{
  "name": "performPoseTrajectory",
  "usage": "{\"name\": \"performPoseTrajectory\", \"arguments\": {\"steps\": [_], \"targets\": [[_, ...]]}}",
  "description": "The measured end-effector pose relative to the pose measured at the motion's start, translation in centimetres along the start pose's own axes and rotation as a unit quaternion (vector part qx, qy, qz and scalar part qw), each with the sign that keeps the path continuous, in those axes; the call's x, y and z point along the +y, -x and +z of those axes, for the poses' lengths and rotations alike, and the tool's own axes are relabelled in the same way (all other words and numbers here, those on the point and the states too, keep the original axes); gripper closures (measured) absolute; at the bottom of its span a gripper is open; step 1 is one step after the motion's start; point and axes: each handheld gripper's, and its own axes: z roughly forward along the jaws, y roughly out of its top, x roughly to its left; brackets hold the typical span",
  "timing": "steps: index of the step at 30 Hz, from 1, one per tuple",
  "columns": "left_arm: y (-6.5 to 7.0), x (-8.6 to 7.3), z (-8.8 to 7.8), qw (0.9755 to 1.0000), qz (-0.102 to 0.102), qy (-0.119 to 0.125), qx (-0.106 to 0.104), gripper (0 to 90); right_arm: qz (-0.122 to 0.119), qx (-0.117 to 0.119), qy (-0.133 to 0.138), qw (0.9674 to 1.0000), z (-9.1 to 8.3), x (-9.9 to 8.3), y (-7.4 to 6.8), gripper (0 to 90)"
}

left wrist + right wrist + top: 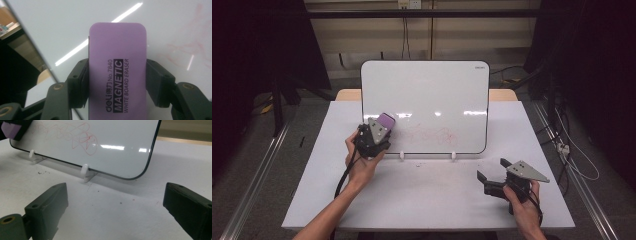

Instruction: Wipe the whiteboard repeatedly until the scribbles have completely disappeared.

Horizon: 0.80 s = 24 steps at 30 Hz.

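The left gripper (379, 131) is squeezing the purple plastic eraser (117, 70) near the white board's (432, 90) left edge, so it should be pressing flat over the red scribble (432, 134), while the right gripper (493, 173) is waiting wide open, holding nothing.

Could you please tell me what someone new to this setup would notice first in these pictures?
The purple eraser stands out first, clamped in the left hand-held gripper at the lower left of the whiteboard, which stands upright on the table. Next comes the red scribble low on the board, just right of the eraser. The right hand-held gripper waits open and empty above the table's right front.
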Motion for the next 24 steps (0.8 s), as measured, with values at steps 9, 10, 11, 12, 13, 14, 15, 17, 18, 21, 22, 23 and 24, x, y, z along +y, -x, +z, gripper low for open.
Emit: {"name": "performPoseTrajectory", "arguments": {"steps": [9,10,11,12,13,14,15,17,18,21,22,23,24], "targets": [[1.1,-0.3,0.0,0.9999,0.014,0.002,0.003,41.5,-0.001,0.001,-0.001,1.0,0.1,0.0,-0.1,5.8],[1.7,-0.5,-0.2,0.9996,0.027,-0.001,0.0,41.4,-0.001,0.001,-0.001,1.0,0.1,0.0,-0.1,5.8],[2.3,-0.8,-0.2,0.9993,0.036,0.001,-0.003,41.4,-0.002,0.002,0.0,1.0,0.1,0.0,-0.1,5.8],[2.7,-1.1,-0.3,0.999,0.045,-0.002,-0.005,41.4,-0.001,0.003,0.0,1.0,0.1,0.0,-0.1,5.8],[3.0,-1.3,-0.4,0.9986,0.053,-0.003,-0.008,41.4,-0.002,0.003,-0.001,1.0,0.1,0.0,-0.1,5.8],[3.0,-1.5,-0.5,0.998,0.061,-0.007,-0.014,41.4,-0.001,0.002,-0.001,1.0,0.1,0.0,-0.1,5.8],[3.0,-1.7,-0.6,0.9979,0.064,-0.009,-0.012,41.4,-0.001,0.002,-0.001,1.0,0.1,0.0,-0.1,5.8],[2.3,-2.1,-0.8,0.9981,0.061,-0.01,-0.004,41.4,-0.002,0.003,-0.001,1.0,0.1,0.0,-0.1,5.8],[1.8,-2.2,-0.9,0.9985,0.053,-0.011,0.005,41.4,-0.001,0.003,-0.001,1.0,0.1,0.0,-0.1,5.8],[0.4,-2.3,-1.0,0.999,0.031,-0.009,0.032,41.5,0.0,0.002,-0.001,1.0,0.1,0.0,0.0,5.8],[0.0,-2.3,-1.0,0.9987,0.03,-0.01,0.039,41.5,0.0,0.002,-0.002,1.0,0.1,0.0,0.0,5.8],[-0.2,-2.4,-1.1,0.9989,0.022,-0.009,0.04,41.4,-0.001,0.001,-0.001,1.0,0.1,0.0,-0.1,5.8],[-0.2,-2.4,-1.1,0.999,0.02,-0.009,0.04,41.5,-0.002,0.002,-0.001,1.0,0.1,0.0,-0.1,5.8]]}}
